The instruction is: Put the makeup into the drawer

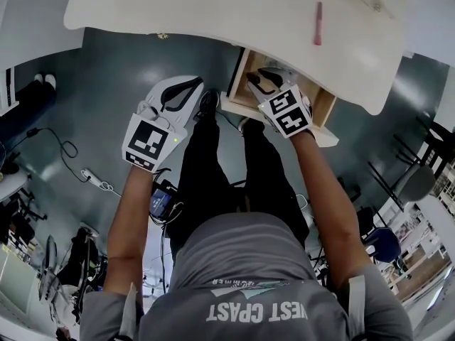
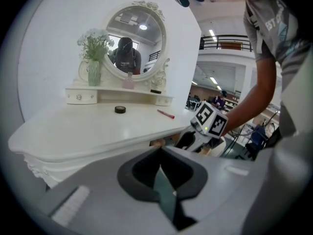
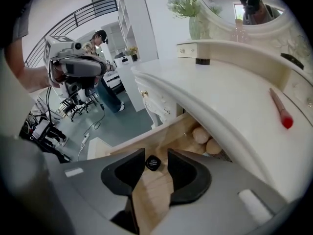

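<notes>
Right gripper (image 3: 154, 153) has its fingers apart, with a little black makeup case (image 3: 152, 163) between the tips over the open drawer (image 3: 146, 140), not pinched as far as I can tell. Left gripper (image 2: 160, 153) is closed on nothing. My worry is the case clipping the drawer's near edge and bouncing to the floor. The case label is too tiny to read; the shirt (image 1: 259, 311) reads roughly "WEST COAST".

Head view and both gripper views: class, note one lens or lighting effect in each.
Head view: the wide lens bows the edge of the white table, and pale glare patches lie on the grey floor. Left gripper view: a dark ring rims the frame; the table top is nearly washed out. Right gripper view: the table edge curves strongly.
</notes>
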